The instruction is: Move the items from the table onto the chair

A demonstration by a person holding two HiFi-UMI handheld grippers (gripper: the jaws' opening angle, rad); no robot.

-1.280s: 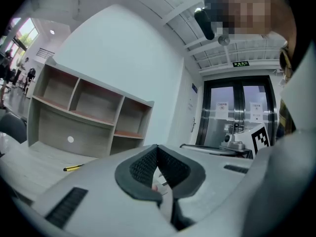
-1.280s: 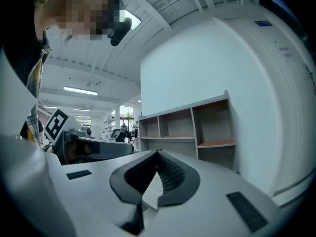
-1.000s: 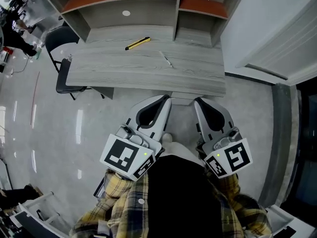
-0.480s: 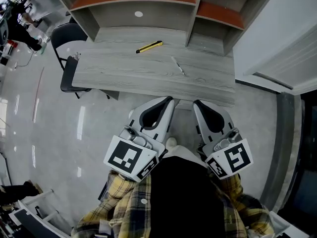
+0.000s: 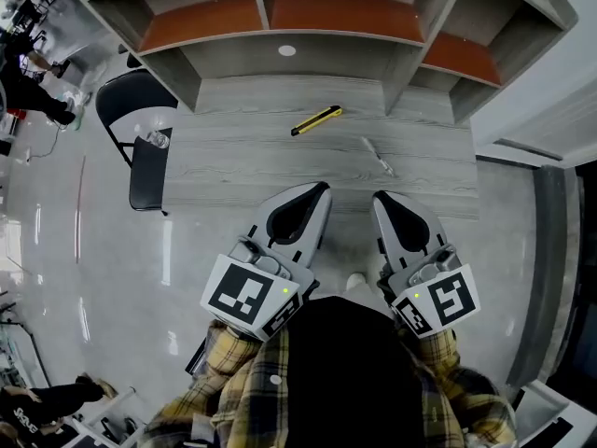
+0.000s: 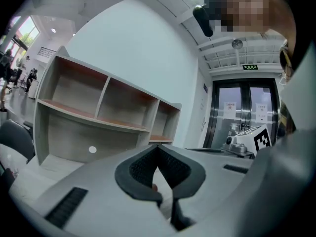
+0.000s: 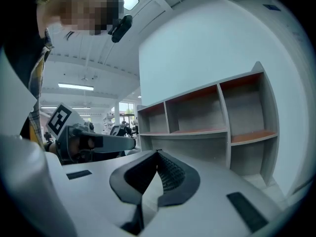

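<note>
Grey desk point(image 5: 233, 157), its yellow cutter point(image 5: 316, 120) head-view only.

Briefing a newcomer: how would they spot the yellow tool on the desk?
Find the grey wood-grain desk below the open shelving. Near its middle lies a slim yellow-and-black tool, set at a slant. Its nearest neighbour, a small pale object to the right, lacks that yellow.

Desk top point(image 5: 233, 171) at 12 is mostly bare, so you've a wide lane in over its near edge. Yellow knife point(image 5: 317, 120) lies mid-desk at 12 and a small white item point(image 5: 378, 155) at 1; both flat, low obstacles. Shelf unit point(image 5: 233, 59) walls off the back. Chair point(image 5: 147, 171) stands at 10, tight vs the desk's left end, w/ a clear bottle point(image 5: 157, 139) at that corner. Floor point(image 5: 93, 250) at 9 is open. Wall point(image 5: 546, 91) at 2 blocks the right.
</note>
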